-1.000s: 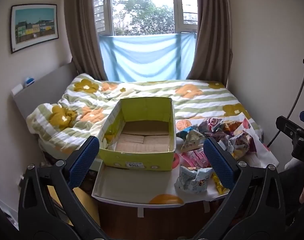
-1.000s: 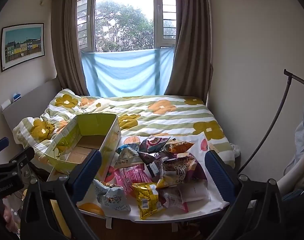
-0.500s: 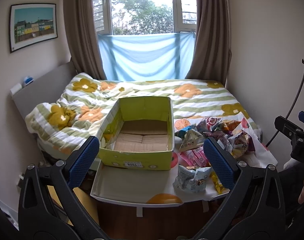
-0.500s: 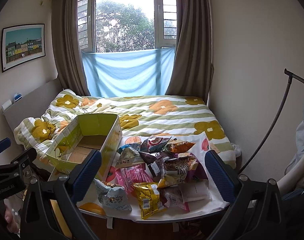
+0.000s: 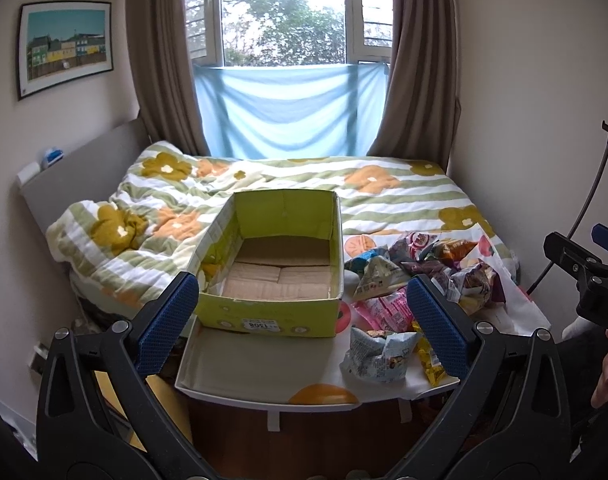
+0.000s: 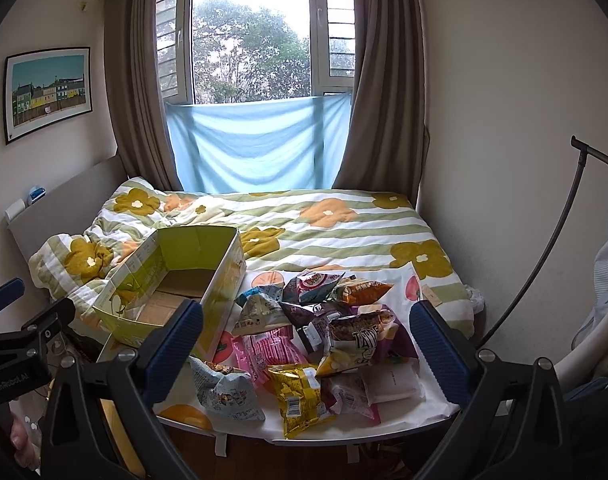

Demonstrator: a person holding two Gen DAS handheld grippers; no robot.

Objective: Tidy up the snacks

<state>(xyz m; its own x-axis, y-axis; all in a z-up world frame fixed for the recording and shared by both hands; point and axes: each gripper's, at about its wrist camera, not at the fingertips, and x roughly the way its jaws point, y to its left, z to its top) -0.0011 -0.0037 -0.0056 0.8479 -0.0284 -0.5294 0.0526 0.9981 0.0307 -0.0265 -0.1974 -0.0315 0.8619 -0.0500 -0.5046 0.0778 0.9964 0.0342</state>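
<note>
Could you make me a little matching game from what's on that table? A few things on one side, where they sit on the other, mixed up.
Things:
1. yellow-green box
2. gold snack packet
3. pink snack packet
4. orange snack packet

Places:
A. far side of the pile, toward the bed
B. left part of the table, nothing inside
C. front edge of the table
D. middle of the pile, just right of the box

Pairs: 1-B, 2-C, 3-D, 4-A

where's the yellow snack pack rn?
In the right wrist view the yellow snack pack lies flat at the table's near edge, between the pale blue bag on its left and a white packet on its right, below the pink pack.
</note>
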